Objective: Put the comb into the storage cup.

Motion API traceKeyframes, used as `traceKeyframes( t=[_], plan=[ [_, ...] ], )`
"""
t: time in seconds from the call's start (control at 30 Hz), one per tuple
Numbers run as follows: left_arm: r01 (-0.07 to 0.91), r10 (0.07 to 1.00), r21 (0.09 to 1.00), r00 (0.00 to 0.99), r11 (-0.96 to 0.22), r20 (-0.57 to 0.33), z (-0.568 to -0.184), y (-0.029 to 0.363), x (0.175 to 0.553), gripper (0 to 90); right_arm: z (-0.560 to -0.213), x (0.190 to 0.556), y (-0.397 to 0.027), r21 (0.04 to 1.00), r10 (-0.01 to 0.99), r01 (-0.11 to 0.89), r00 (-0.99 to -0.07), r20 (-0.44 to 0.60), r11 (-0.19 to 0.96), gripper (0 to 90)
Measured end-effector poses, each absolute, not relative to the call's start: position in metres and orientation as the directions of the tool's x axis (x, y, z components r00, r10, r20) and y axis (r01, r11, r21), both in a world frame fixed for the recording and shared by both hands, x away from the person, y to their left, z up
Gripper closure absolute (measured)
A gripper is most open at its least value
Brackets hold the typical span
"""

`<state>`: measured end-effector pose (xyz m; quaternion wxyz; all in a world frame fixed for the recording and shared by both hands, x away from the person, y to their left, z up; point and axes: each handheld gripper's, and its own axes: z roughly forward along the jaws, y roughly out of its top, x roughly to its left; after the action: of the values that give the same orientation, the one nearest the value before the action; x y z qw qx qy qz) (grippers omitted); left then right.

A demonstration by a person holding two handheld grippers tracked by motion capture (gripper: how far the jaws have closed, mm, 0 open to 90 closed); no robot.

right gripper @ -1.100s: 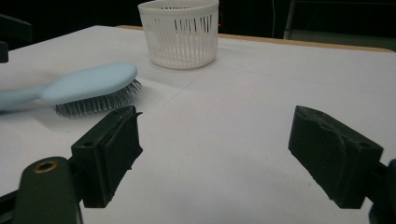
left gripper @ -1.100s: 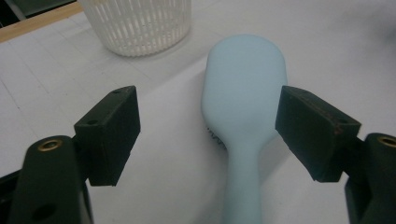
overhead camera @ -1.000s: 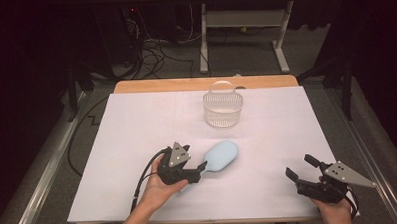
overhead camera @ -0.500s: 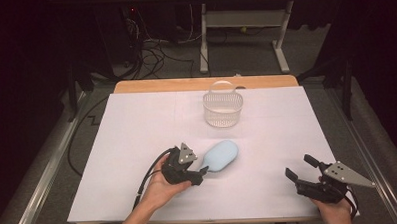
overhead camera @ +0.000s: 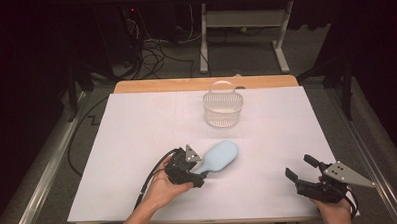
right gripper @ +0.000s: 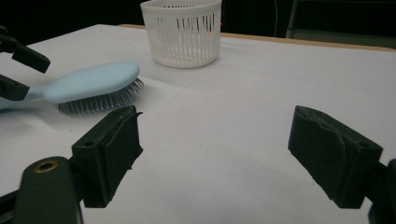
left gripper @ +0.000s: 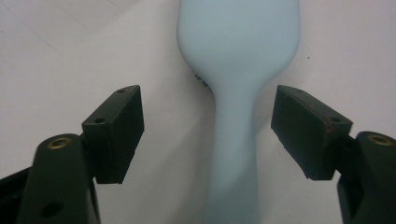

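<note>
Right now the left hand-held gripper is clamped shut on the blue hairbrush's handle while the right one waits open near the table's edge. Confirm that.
Not quite. The left hand-held gripper is not clamped: in the left gripper view its pads stand open on either side of the blue hairbrush handle, with gaps on both sides. The rest holds: the right hand-held gripper waits open near the table's edge.

The hairbrush is pale blue, the slatted basket white, the table cover plain white.
</note>
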<state>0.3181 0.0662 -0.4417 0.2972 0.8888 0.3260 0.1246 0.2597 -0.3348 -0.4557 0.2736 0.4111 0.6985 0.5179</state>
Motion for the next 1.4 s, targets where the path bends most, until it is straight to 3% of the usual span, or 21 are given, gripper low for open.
traceKeyframes(
  t=[0.4,0.73,0.93,1.4],
  plan=[
    [0.539,0.643,0.556,0.765,-0.632,-0.011,-0.446,0.06,0.323,26.5,-0.456,0.26,-0.335,0.949,0.856,0.29,-0.516,0.044,0.126,17.2],
    [0.557,0.649,0.531,0.761,-0.638,-0.019,-0.452,0.056,0.331,33.3,-0.458,0.263,-0.335,0.943,0.853,0.314,-0.517,0.068,0.115,17.2],
    [0.55,0.654,0.513,0.756,-0.659,0.029,-0.453,0.051,0.331,33.3,-0.458,0.265,-0.338,0.943,0.856,0.318,-0.51,0.083,0.098,17.3],
    [0.559,0.63,0.465,0.777,-0.686,-0.005,-0.45,0.045,0.337,47.2,-0.458,0.265,-0.337,0.943,0.848,0.317,-0.523,0.084,0.102,17.6]
  ],
)
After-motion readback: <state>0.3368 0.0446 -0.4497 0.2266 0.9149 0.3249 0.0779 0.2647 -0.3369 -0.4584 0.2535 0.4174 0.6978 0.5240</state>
